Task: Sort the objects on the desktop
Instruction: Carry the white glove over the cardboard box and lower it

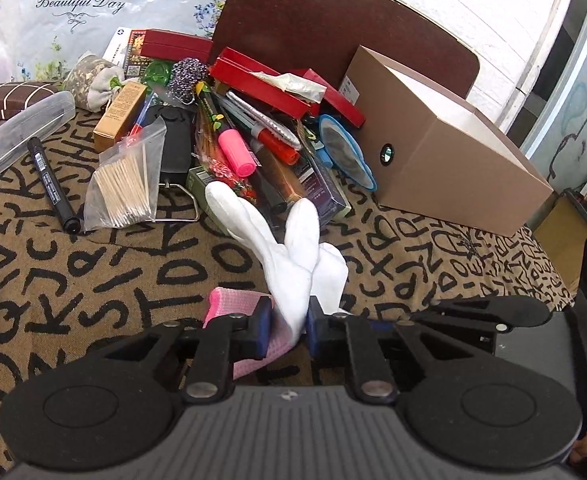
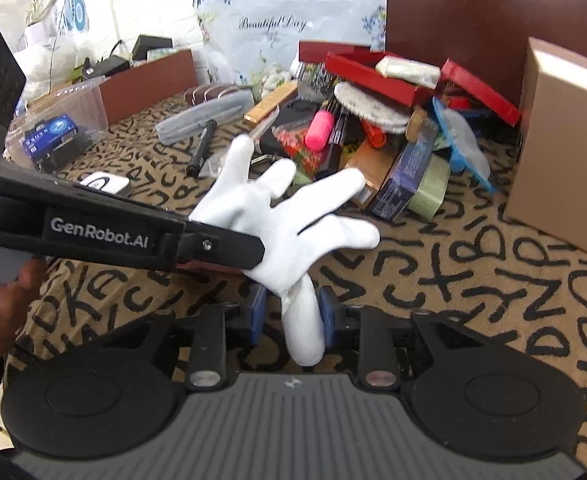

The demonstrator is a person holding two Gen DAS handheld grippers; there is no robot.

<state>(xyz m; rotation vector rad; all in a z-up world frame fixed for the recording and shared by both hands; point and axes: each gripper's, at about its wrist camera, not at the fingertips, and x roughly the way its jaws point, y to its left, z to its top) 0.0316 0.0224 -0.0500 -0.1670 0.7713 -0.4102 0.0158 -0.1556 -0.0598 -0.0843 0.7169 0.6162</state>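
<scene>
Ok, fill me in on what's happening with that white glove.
A person is sorting a cluttered desk with a handheld claw in each hand. The left claw is shut on the white glove, lifting it above the letter-print tablecloth. One glove finger hangs between the fingers of the right claw, which are not closed on it. The pile of markers, boxes and red cases sits beyond, beside a cardboard box.

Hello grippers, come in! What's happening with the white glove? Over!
Left gripper shut on white glove. Right gripper around its thumb, grip unclear. Clutter pile ahead.
</scene>
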